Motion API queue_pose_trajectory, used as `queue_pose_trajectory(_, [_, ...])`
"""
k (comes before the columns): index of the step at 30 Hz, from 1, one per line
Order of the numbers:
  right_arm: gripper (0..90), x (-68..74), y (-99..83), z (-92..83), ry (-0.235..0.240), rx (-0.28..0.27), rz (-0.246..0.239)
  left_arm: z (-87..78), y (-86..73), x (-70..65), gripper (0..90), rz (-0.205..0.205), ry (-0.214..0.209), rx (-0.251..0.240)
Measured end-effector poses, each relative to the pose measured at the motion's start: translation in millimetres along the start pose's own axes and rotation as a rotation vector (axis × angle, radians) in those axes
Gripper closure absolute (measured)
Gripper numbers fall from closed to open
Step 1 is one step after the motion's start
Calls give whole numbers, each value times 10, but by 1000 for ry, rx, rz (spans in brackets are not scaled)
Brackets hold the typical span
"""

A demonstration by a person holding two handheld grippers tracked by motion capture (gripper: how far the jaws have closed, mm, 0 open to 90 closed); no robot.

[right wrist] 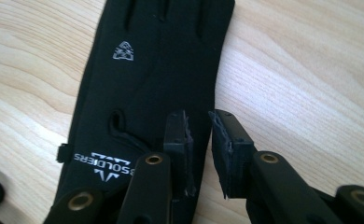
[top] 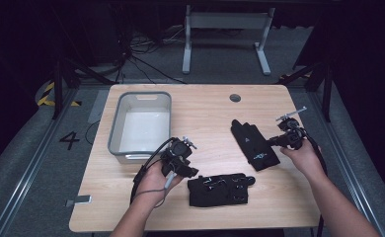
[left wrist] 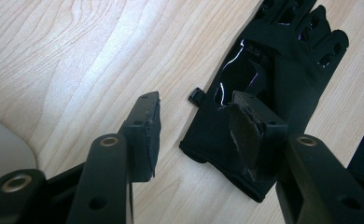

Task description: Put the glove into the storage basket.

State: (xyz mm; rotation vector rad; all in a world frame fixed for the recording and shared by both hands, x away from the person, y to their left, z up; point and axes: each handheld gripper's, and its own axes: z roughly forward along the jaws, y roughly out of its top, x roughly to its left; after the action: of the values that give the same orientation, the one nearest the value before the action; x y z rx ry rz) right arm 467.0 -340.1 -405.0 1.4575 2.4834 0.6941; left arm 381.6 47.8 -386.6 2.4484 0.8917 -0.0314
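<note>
Two black gloves lie on the table (top: 210, 113). The left gripper (left wrist: 196, 133) hangs over the near glove's (left wrist: 273, 93) cuff, jaws spread, nothing pinched. The right gripper (right wrist: 199, 149) sits at the far glove's (right wrist: 161, 60) cuff edge, jaws slightly apart; whether cloth lies between them is hard to tell. It looks like grabbing time (the grey bin (top: 115, 129) waits nearby). Next, each should close on its cuff.

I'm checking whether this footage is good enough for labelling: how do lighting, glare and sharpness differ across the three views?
High view: dim and soft, dark surroundings, the pale wooden table evenly lit. Left gripper view: brighter and sharper, with glare streaks on the shiny patch of the black perforated glove. Right gripper view: bright, white print readable on the black logo glove, near jaws slightly soft.
</note>
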Motion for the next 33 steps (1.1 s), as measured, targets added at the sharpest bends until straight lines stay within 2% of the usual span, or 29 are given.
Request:
queue_pose_trajectory(6, [760, 119, 56, -77, 10, -26, -60, 13, 31, -44, 541, 12, -4, -7])
queue_pose_trajectory(12, [734, 256, 207, -99, 17, -31, -111, 20, 49, -80, 543, 22, -6, -6])
queue_pose_trajectory(18, [719, 395, 374, -31, 12, -6, -171, 14, 34, -81, 544, 20, -5, -8])
queue_pose_trajectory(20, [713, 436, 412, -7, 0, -4, -210, 9, 29, -88, 544, 23, -5, -7])
queue_pose_trajectory(24, [713, 451, 476, 57, -18, 43, -246, 5, 4, -108, 544, 20, -3, -5])
queue_pose_trajectory(27, [711, 450, 452, 99, -25, 72, -259, -3, -26, -115, 544, 13, -1, -3])
queue_pose_trajectory(33, [679, 488, 306, 125, -8, 106, -288, -21, -76, -101, 544, 2, 10, 2])
